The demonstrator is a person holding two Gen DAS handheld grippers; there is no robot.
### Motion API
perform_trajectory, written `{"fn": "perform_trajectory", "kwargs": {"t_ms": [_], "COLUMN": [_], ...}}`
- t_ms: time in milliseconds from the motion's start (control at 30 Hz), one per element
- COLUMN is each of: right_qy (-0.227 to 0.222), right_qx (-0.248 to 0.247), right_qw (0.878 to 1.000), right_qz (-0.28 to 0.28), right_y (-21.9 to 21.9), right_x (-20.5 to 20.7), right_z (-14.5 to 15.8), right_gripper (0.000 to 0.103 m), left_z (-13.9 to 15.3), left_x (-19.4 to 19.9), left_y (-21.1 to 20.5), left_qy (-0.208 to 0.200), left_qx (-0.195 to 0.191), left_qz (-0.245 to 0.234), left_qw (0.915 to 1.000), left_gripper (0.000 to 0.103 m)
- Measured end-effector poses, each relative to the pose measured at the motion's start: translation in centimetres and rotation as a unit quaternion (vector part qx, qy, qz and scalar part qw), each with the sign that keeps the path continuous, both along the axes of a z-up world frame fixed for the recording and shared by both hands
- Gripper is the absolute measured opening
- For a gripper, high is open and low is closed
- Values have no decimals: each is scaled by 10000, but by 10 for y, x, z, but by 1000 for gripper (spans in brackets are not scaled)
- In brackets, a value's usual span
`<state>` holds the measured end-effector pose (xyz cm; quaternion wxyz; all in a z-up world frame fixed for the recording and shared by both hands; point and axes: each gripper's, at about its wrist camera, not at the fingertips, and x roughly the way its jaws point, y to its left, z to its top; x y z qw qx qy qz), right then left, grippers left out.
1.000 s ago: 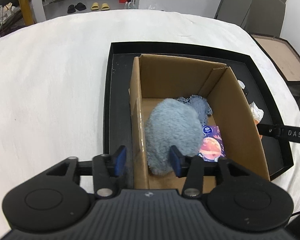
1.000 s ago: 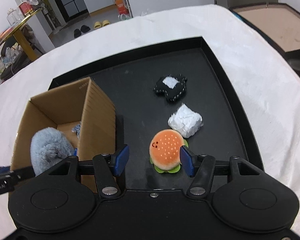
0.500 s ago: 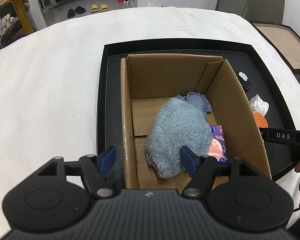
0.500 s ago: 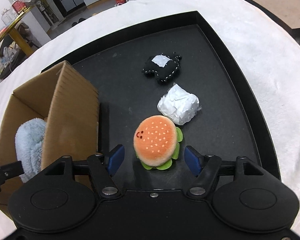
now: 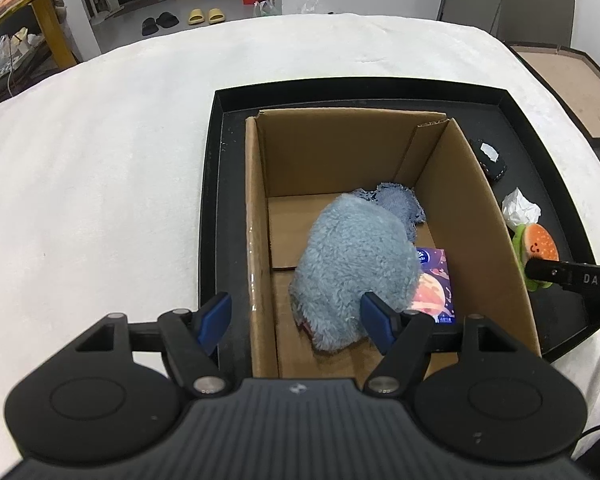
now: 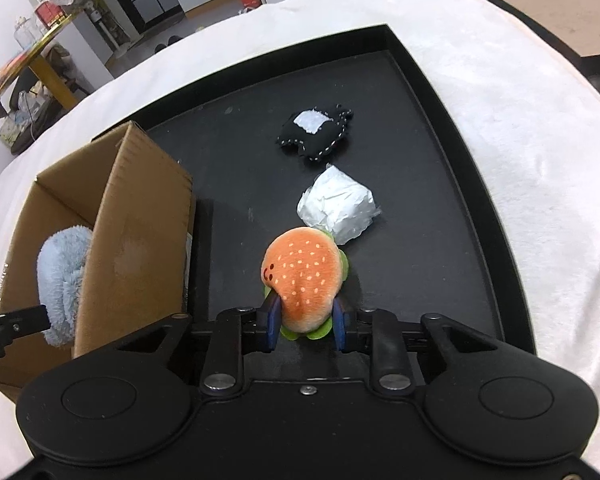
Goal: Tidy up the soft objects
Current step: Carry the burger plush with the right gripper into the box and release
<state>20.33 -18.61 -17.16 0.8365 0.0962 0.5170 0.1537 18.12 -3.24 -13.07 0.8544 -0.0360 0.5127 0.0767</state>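
An orange burger plush (image 6: pixel 304 272) with a green felt edge lies on the black tray (image 6: pixel 440 92), right of the cardboard box (image 6: pixel 140 248). My right gripper (image 6: pixel 306 322) is closing on it, and both blue pads press its near end. In the left wrist view the burger plush (image 5: pixel 538 242) shows beyond the box's right wall. My left gripper (image 5: pixel 296 318) stands open over the box (image 5: pixel 256 220), one finger on each side of the left wall, holding nothing. A fluffy blue plush (image 5: pixel 352 264) lies inside the box.
A crumpled white packet (image 6: pixel 338 204) and a black plush with a white patch (image 6: pixel 316 136) lie farther back on the tray. In the box there is also a denim cloth (image 5: pixel 400 204) and a colourful packet (image 5: pixel 436 284). White cloth surrounds the tray.
The right gripper has come down and forward onto the burger plush, and its jaws have closed on it. The left gripper's jaws have widened and let go of the fluffy blue plush.
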Motion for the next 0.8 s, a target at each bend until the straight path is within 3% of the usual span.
{"fn": "perform_trajectory", "kwargs": {"t_ms": [800], "right_qy": [-683], "right_qx": [219], "right_qw": [9969], "right_qz": [335], "right_y": [50], "right_x": [-6], "right_z": [80], "right_gripper": [26], "left_z": [4], "left_x": [-20], "left_y": [20], "left_qy": [-274], "left_qx": [-455], "left_qz": [-74], "left_qw": [9986], "left_gripper": [69]}}
